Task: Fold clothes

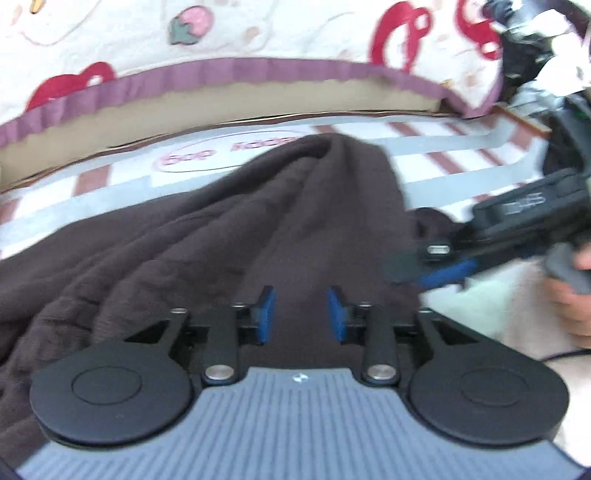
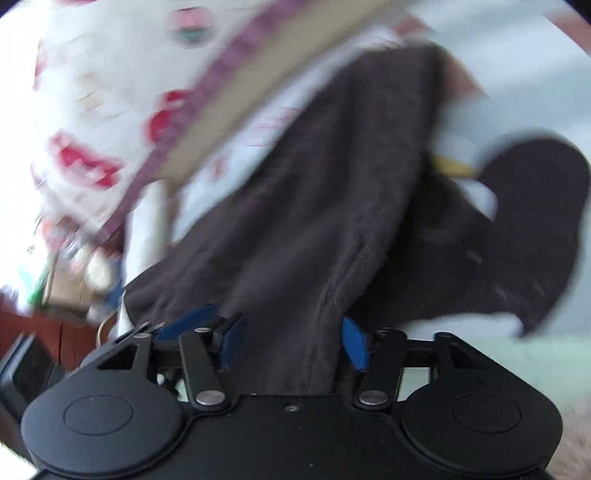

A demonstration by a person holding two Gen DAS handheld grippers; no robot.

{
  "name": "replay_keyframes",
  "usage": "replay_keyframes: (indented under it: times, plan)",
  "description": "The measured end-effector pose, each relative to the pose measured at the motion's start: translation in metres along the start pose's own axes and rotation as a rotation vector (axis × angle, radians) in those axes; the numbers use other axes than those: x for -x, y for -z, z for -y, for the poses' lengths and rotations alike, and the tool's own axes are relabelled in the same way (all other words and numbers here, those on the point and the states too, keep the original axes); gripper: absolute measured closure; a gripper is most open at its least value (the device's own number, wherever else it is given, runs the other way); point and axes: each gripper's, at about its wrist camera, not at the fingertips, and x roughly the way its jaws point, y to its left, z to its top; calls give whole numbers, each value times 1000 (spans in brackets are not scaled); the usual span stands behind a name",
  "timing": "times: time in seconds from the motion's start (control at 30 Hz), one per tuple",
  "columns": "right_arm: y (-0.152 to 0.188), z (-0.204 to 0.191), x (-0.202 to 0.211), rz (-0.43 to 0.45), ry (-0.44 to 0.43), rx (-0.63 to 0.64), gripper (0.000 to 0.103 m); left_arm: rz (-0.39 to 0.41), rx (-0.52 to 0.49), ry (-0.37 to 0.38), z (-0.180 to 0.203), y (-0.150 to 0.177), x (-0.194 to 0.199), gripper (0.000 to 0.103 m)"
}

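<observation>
A dark brown fleece garment (image 1: 221, 221) lies bunched on the striped mattress (image 1: 443, 155). My left gripper (image 1: 301, 314) is open, its blue pads apart just above the cloth, holding nothing. The right gripper shows in the left wrist view (image 1: 417, 269) at the garment's right edge. In the right wrist view the right gripper (image 2: 291, 347) has its blue pads apart with a fold of the brown garment (image 2: 332, 184) running between them; the frame is blurred and I cannot tell if the pads grip it.
A white quilt (image 1: 258, 29) with red and strawberry prints and a purple border lies behind the mattress. A white fluffy blanket (image 1: 517, 295) lies at the right. Clutter sits at the far right (image 1: 535, 55).
</observation>
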Motion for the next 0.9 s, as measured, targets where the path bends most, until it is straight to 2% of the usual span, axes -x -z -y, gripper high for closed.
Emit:
replay_keyframes:
  times: [0.03, 0.07, 0.13, 0.2, 0.27, 0.33, 0.43, 0.53, 0.57, 0.6, 0.67, 0.77, 0.8, 0.83, 0.9]
  plan:
    - [-3, -2, -7, -8, 15, 16, 79, 5, 2, 28, 3, 2, 1, 58]
    - [-6, 0, -15, -26, 18, -5, 93, 10, 3, 52, 5, 4, 2, 58]
    - [-12, 3, -27, -46, 5, -41, 93, 10, -2, 75, 10, 5, -2, 56]
    - [-19, -2, -28, -27, -46, -17, 93, -2, -5, 94, 13, 6, -7, 45]
    - [-31, -8, -34, -13, -128, -24, 93, -20, 23, 127, 13, 7, -12, 27]
    - [-43, -15, -40, 2, -212, -26, 93, -4, 38, 97, 4, -4, -12, 21]
    - [-61, -20, -27, 48, -355, 3, 93, 36, 49, 21, -13, -25, -7, 21]
    - [-75, -31, -18, 78, -497, 9, 93, 77, 60, -55, -31, -46, -3, 89]
    - [-81, -34, -13, 91, -515, 46, 93, 90, 64, -80, -37, -53, -1, 89]
    - [-87, -40, -6, 115, -514, 115, 93, 104, 68, -106, -42, -60, 0, 90]
    - [-102, -47, 9, 146, -445, 266, 93, 130, 75, -156, -54, -74, 3, 90]
    - [-112, -40, 26, 258, -291, 339, 88, 163, 77, -247, -73, -97, 5, 90]
    - [-115, -38, 32, 296, -238, 361, 79, 161, 61, -302, -81, -106, 1, 90]
    - [-114, -26, 32, 322, -172, 336, 62, 159, 45, -356, -90, -116, -2, 90]
    - [-111, 0, 33, 370, -35, 272, 56, 155, 12, -463, -107, -134, -10, 90]
